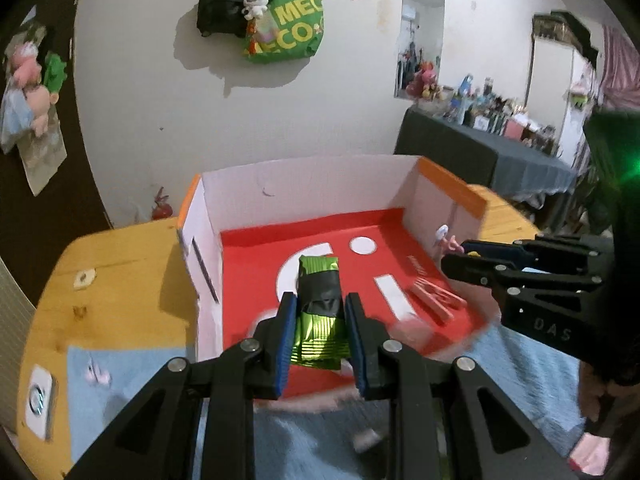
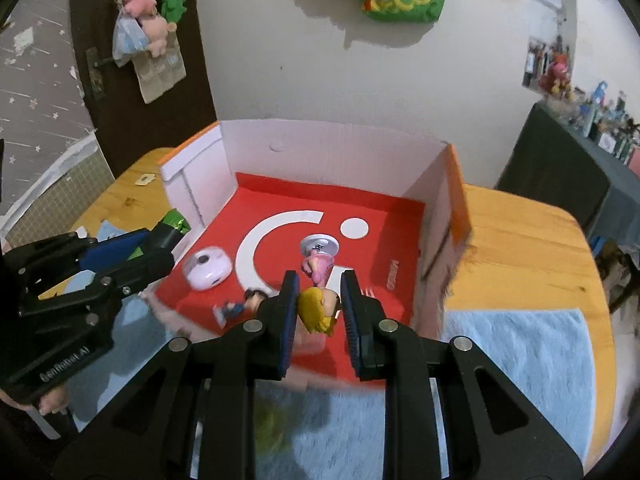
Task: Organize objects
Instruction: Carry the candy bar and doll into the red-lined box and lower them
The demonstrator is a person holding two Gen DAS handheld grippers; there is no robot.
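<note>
A white cardboard box (image 1: pixel 304 192) with a red floor stands on the wooden table. My left gripper (image 1: pixel 320 308) is shut on a green and black foil packet (image 1: pixel 319 296) and holds it above the box's front edge. My right gripper (image 2: pixel 319 294) is shut on a blonde doll figure in pink (image 2: pixel 318 304), held over the red floor (image 2: pixel 392 224). The right gripper also shows at the right of the left wrist view (image 1: pixel 452 256). The left gripper with the packet shows at the left of the right wrist view (image 2: pixel 160 240).
Inside the box lie a round white and pink case (image 2: pixel 208 266), a small dark-haired figure (image 2: pixel 240 306) and a pink strip (image 1: pixel 436 300). A blue cloth (image 2: pixel 516 356) covers the table (image 2: pixel 532 248) in front. A white device (image 1: pixel 38 400) lies at the left.
</note>
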